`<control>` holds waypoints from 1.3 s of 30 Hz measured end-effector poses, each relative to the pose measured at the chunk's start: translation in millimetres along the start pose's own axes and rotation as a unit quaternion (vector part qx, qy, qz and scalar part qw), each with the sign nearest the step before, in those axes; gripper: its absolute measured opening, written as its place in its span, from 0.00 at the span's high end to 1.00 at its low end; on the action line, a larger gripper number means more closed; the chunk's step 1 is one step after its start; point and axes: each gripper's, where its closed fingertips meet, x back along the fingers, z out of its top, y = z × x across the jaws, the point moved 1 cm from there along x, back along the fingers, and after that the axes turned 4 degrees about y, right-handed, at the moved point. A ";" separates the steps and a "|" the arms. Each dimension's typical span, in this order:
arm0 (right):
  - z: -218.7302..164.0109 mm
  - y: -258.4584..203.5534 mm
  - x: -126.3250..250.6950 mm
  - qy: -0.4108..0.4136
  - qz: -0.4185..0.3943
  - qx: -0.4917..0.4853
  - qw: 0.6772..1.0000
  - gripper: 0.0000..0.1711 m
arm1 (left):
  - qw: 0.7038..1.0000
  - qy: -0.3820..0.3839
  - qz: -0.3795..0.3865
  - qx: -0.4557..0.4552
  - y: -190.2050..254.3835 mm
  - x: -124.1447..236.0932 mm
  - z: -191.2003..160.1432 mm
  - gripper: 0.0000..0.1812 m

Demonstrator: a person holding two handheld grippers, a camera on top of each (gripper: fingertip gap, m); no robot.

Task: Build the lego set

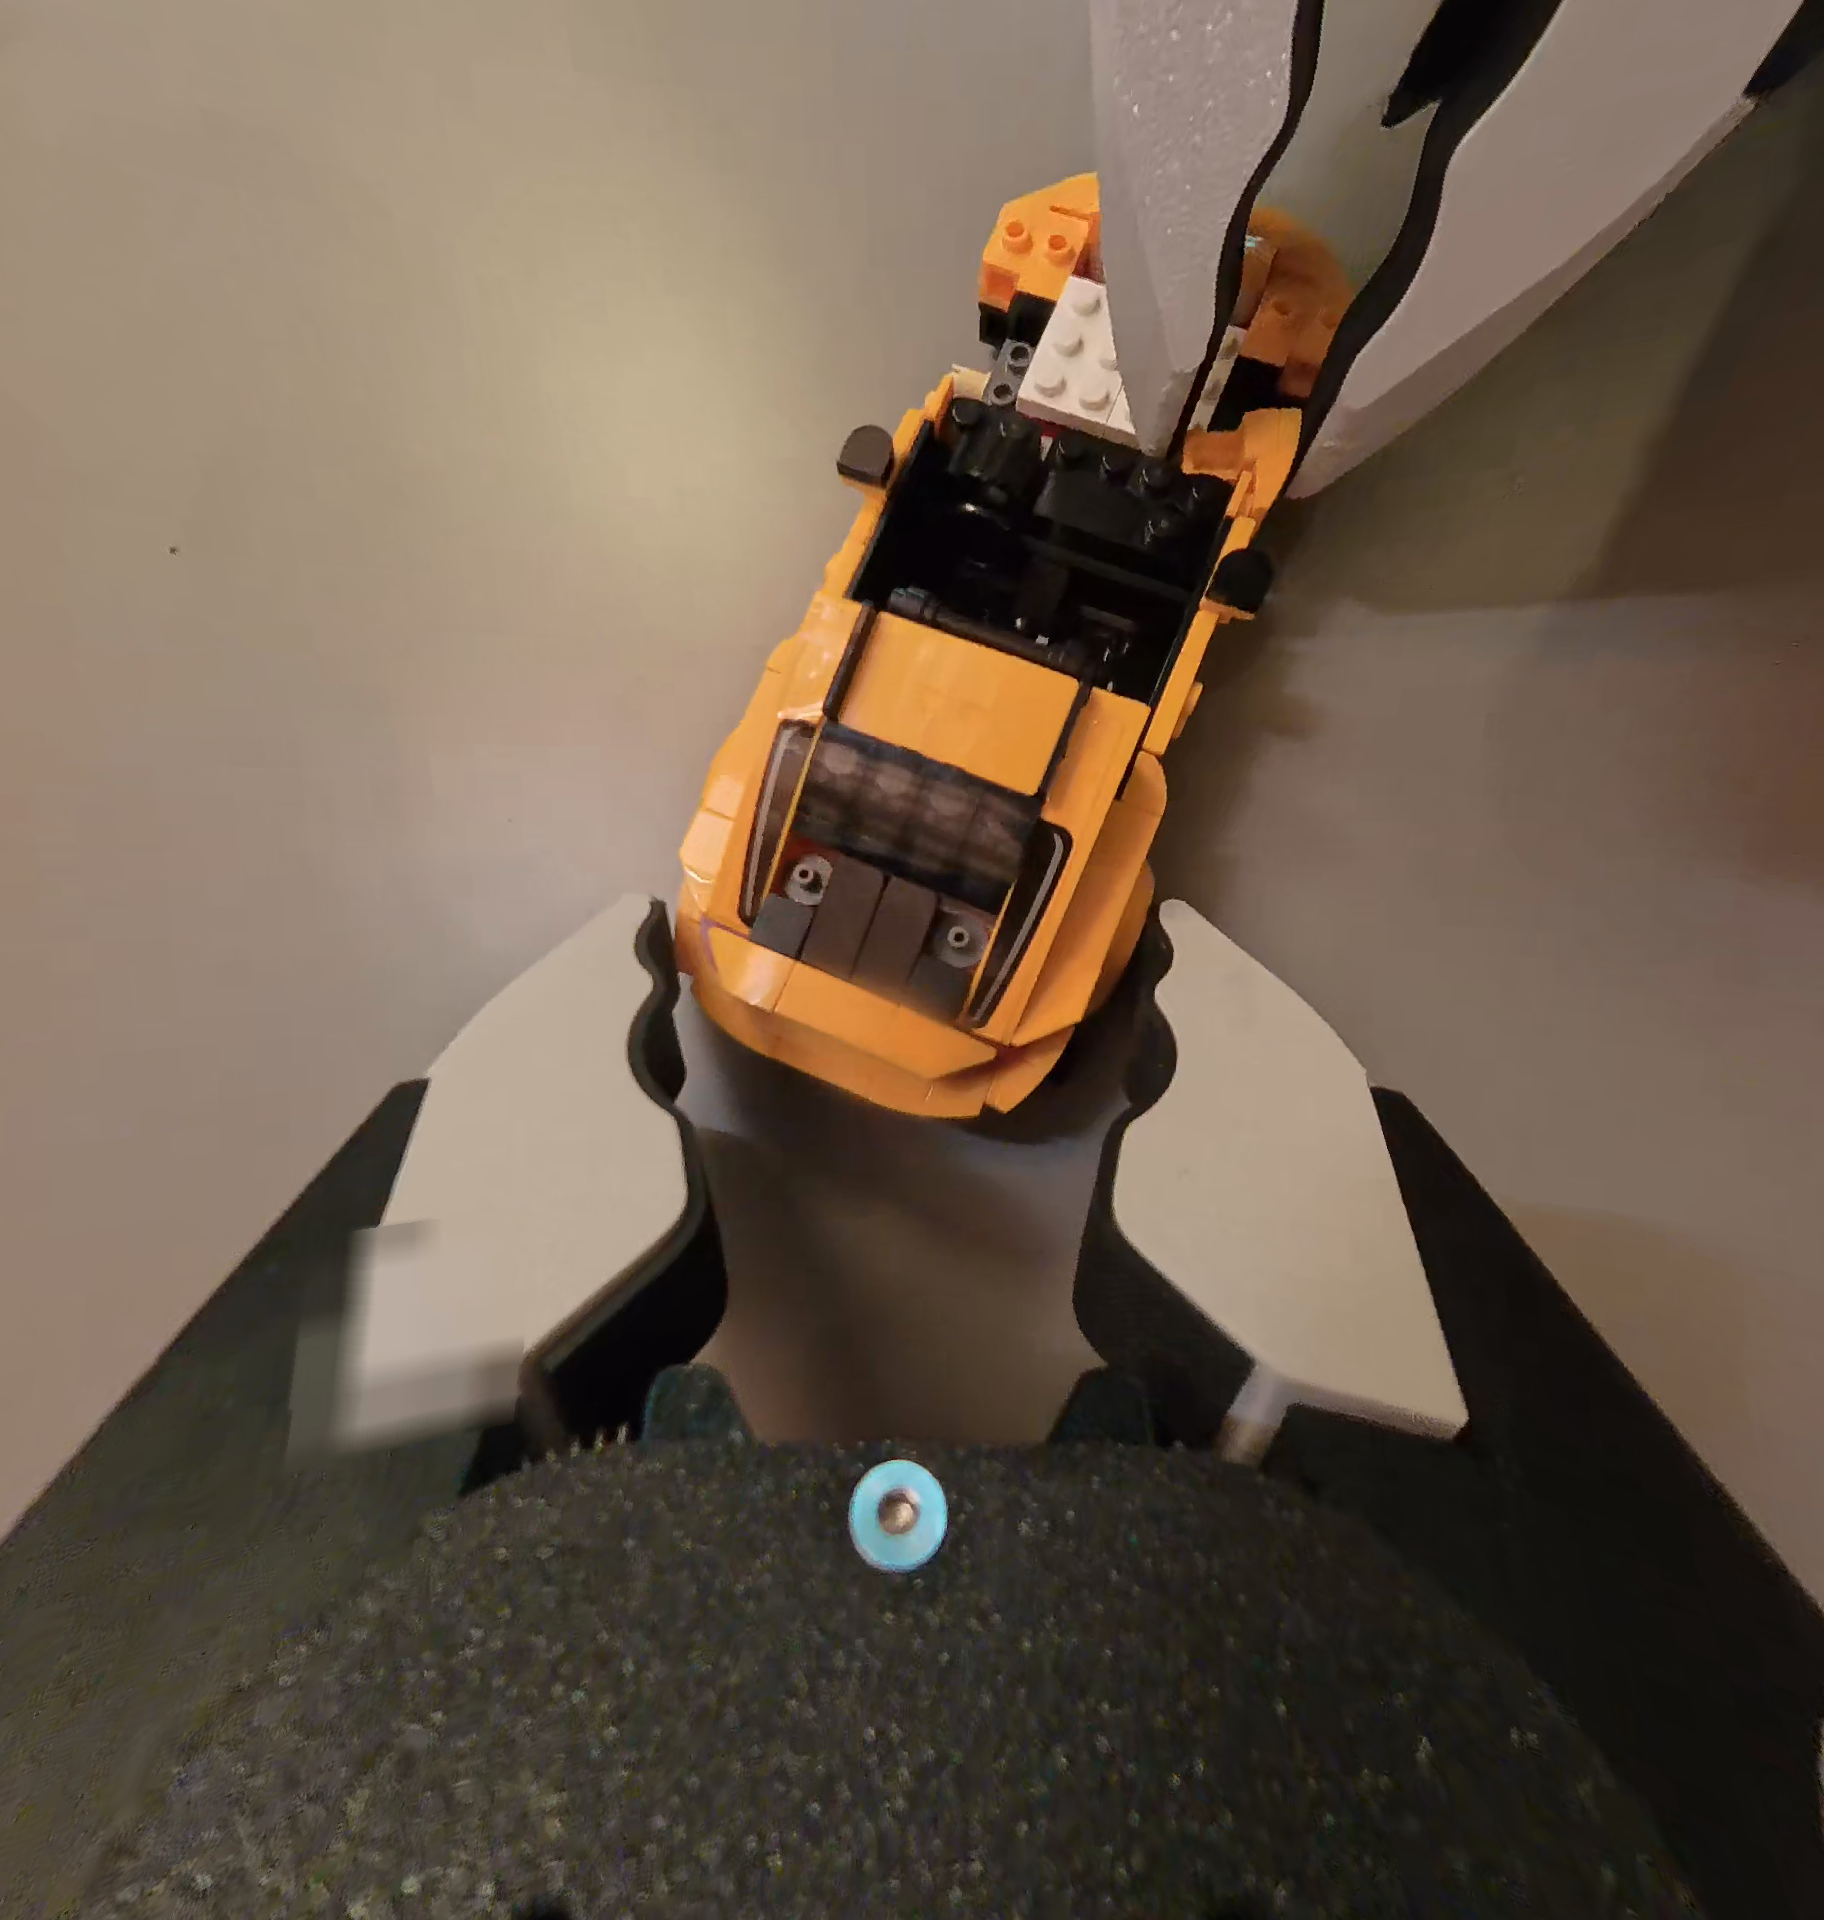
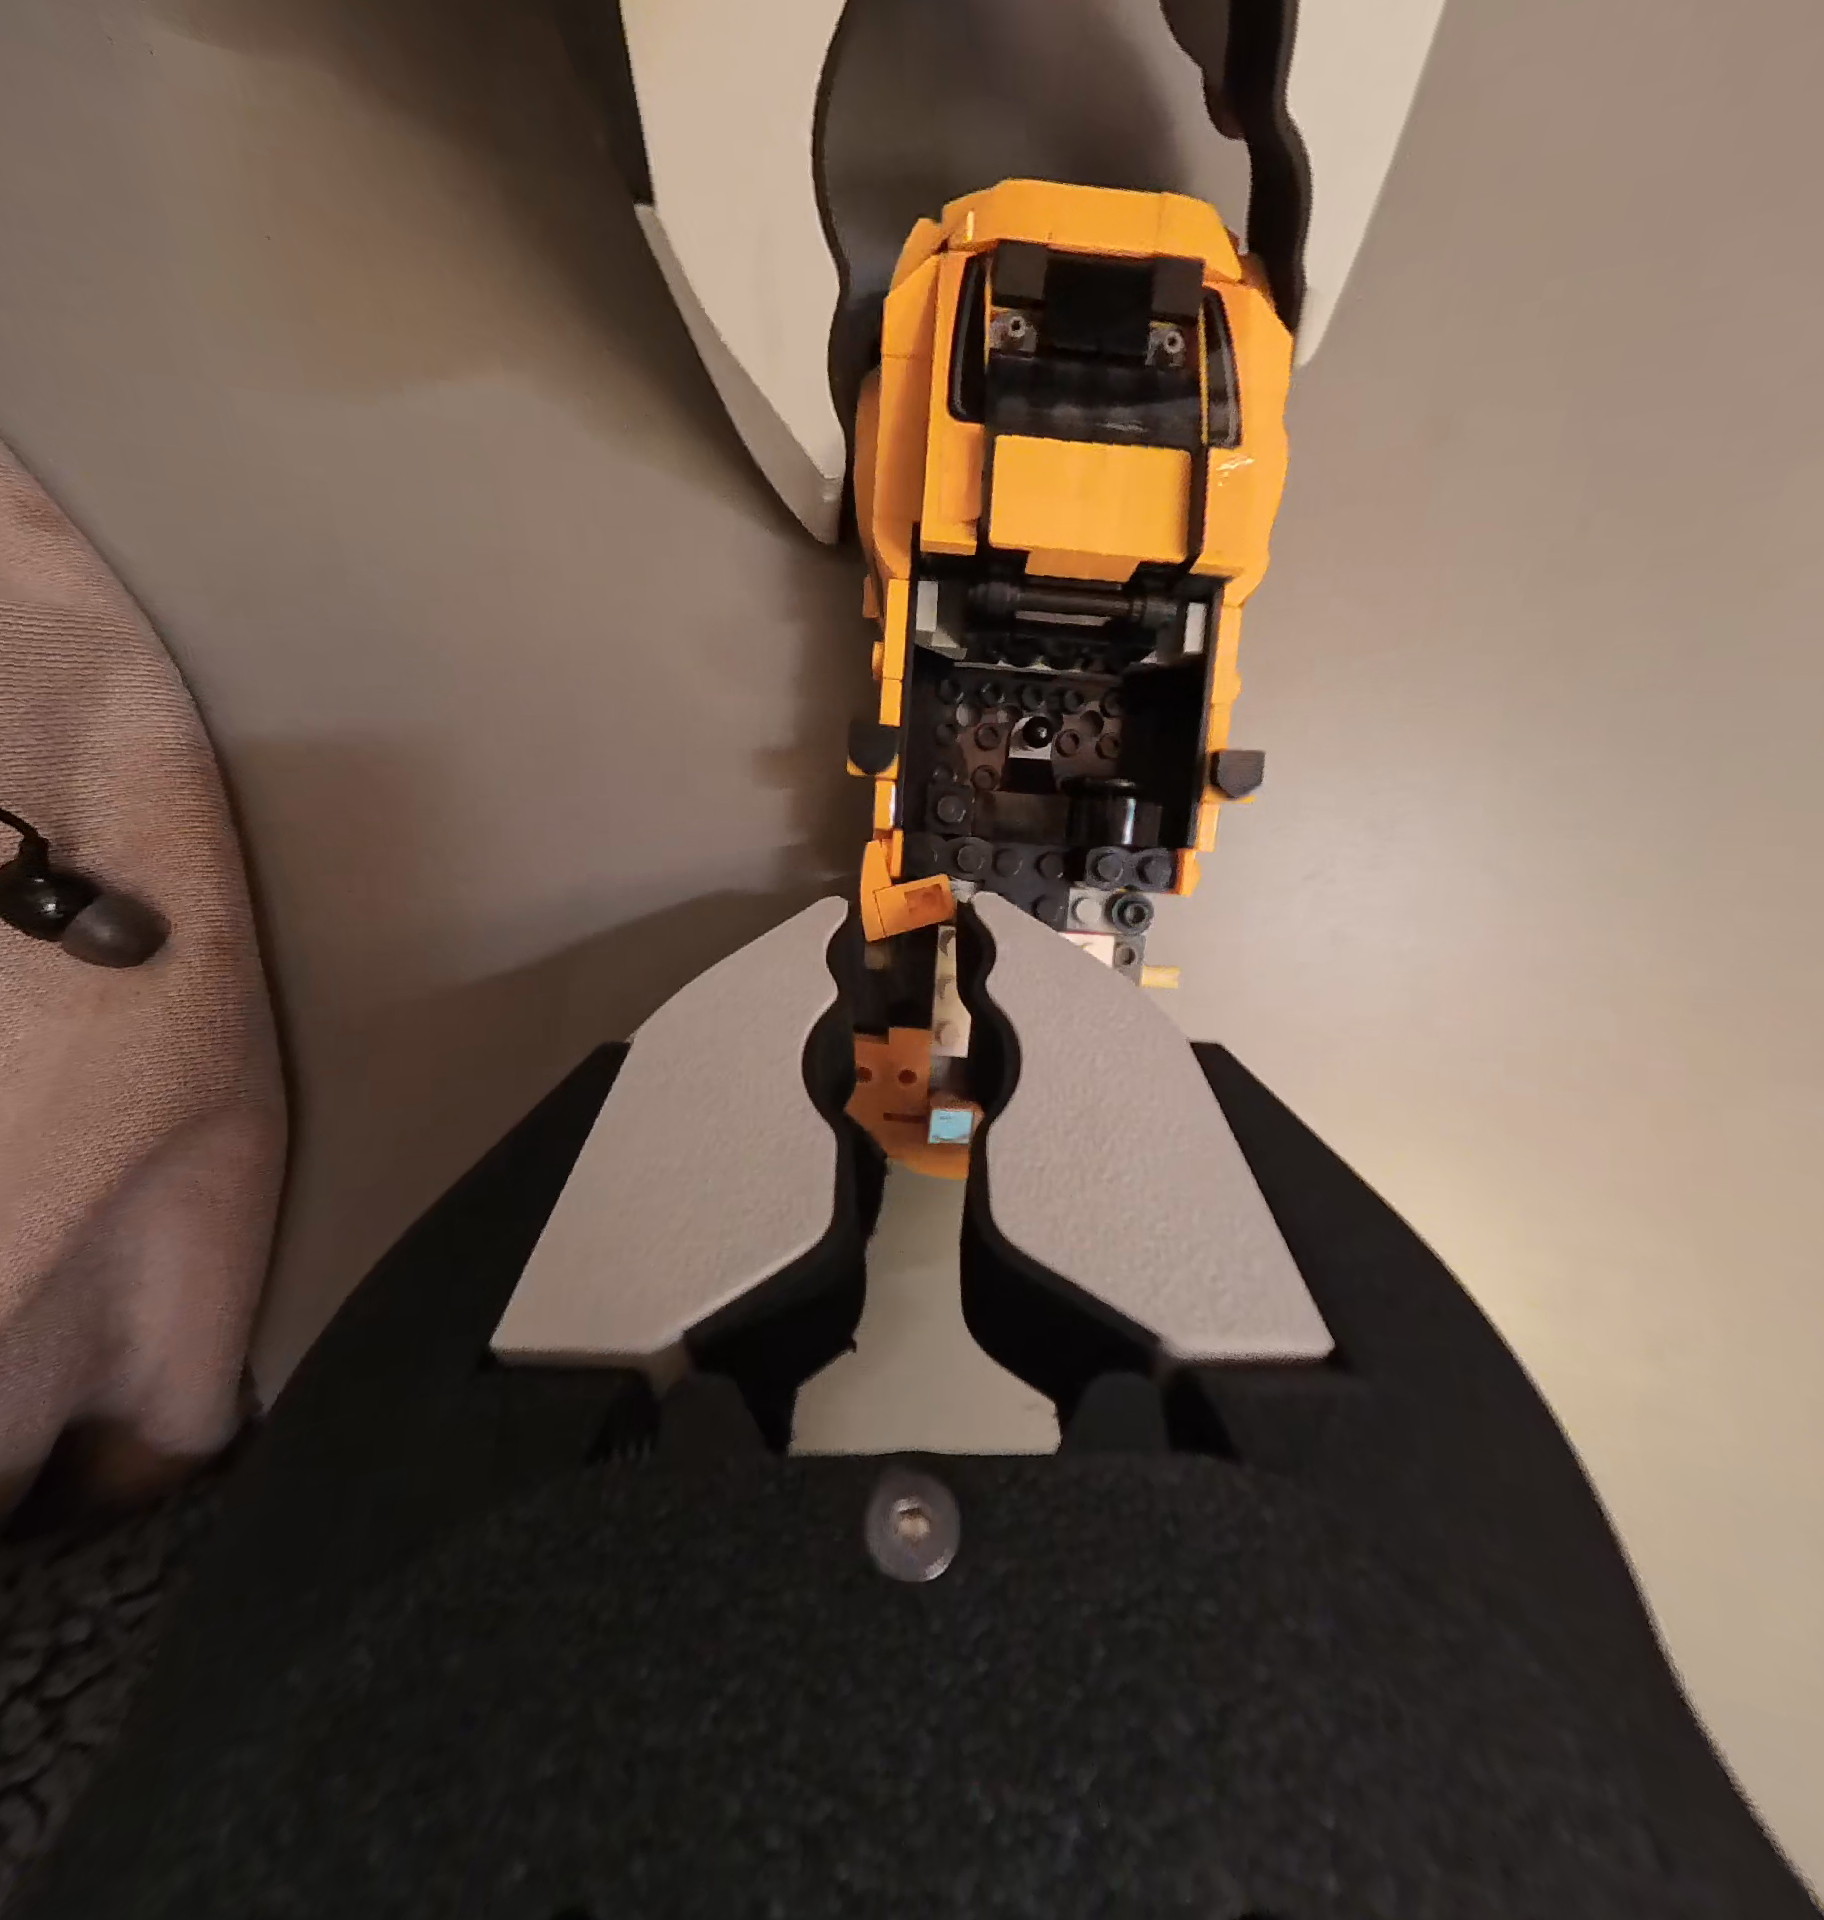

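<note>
An orange lego car (image 1: 949,686) with an open black cockpit (image 2: 1043,748) lies on the beige table (image 1: 368,520). My left gripper (image 1: 908,925) is shut on the car's closed end, one finger on each side of it. My right gripper (image 2: 908,925) is shut on the car's unfinished end, where bare orange studs and white bricks (image 1: 1074,353) show. That end is partly hidden between its fingers. The right gripper also shows at the top of the left wrist view (image 1: 1240,436). The left gripper shows at the top of the right wrist view (image 2: 1064,436).
A pinkish cloth (image 2: 87,1039) lies at the left edge of the right wrist view, with a dark earbud on a cord (image 2: 66,920) on it. A grey knitted fabric (image 2: 25,1714) shows at the bottom left. There is about 9 cm between the tips of the two grippers.
</note>
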 end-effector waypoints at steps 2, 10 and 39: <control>-0.3 -1.0 0.3 0.001 -0.003 0.001 1.000 0.91 | 1.000 -0.006 0.013 0.008 3.2 1.4 -0.8 0.54; -1.6 -1.0 1.5 0.006 -0.013 0.002 1.000 0.91 | 0.999 -0.027 0.020 0.003 15.3 9.3 -5.4 0.56; -2.4 13.7 1.8 0.061 -0.003 0.048 0.997 0.89 | 0.985 0.005 0.068 -0.161 38.0 -21.0 70.6 0.93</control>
